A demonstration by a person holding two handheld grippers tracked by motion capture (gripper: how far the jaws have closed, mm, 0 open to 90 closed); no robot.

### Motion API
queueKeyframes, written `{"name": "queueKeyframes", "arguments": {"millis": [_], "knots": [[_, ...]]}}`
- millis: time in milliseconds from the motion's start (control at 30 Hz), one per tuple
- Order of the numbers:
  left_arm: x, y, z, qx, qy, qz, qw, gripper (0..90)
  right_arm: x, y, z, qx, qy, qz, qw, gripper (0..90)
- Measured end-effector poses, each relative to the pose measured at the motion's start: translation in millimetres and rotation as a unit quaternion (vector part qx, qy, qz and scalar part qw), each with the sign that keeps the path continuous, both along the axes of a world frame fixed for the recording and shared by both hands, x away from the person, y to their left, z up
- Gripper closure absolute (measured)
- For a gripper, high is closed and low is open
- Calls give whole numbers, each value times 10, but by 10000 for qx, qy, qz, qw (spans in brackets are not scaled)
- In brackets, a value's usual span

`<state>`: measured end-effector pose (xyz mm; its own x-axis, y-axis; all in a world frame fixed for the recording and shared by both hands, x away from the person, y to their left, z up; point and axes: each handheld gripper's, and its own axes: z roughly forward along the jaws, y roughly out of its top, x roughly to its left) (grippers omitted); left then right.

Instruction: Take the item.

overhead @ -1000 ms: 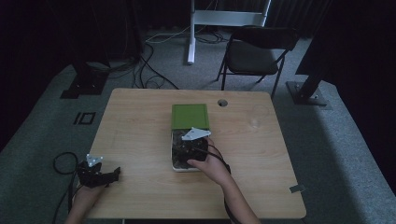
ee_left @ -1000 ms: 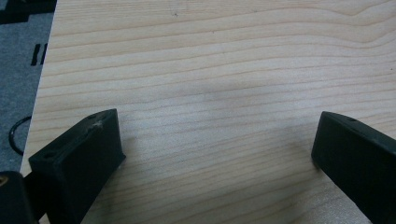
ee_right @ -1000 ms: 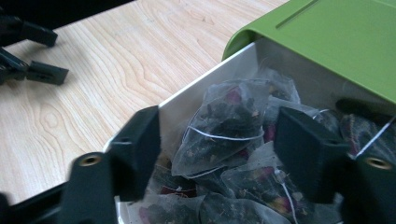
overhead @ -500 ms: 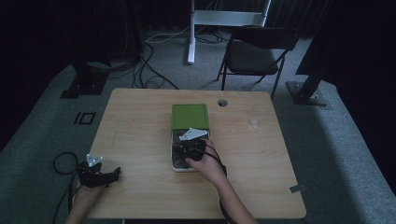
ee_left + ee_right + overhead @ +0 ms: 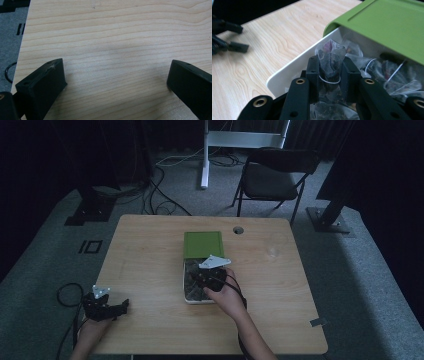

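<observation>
A white box with its green lid slid back lies mid-table and holds several mesh tea bags. My right gripper dips into it. In the right gripper view its jaws have just been closing and now pinch one tea bag of dark leaves, which bulges above the fingertips beside the box wall and under the lid. My left gripper rests at the table's front left edge, open, with bare wood between its fingers.
The wooden table has a cable hole behind the lid. A black folding chair and a white stand are beyond the far edge. Cables lie on the grey floor at left. The left gripper shows far off in the right gripper view.
The right hand and its gripper have shifted only slightly over the box. The left hand and gripper have kept still.
</observation>
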<state>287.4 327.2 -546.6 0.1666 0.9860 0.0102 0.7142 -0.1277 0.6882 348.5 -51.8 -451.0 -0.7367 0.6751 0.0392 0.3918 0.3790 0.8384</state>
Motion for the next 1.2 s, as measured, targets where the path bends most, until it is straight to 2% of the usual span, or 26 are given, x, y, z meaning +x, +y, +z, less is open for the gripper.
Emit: {"name": "queueKeyframes", "arguments": {"millis": [100,400,467,733,1200], "knots": [[0,0,0,0,-1,1,10000,23,-7,-45,32,141,-20,-21,9999,723],[0,0,0,1,0,1,10000,23,-33,-167,83,292,-16,-64,9996,724],[0,0,0,2,-1,0,10000,23,-30,-196,91,333,42,-111,9994,725],[0,0,0,2,-1,1,10000,23,-47,-268,130,433,-32,-119,9990,725],[0,0,0,1,-1,1,10000,23,-36,-486,220,544,-156,-311,9979,726]]}}
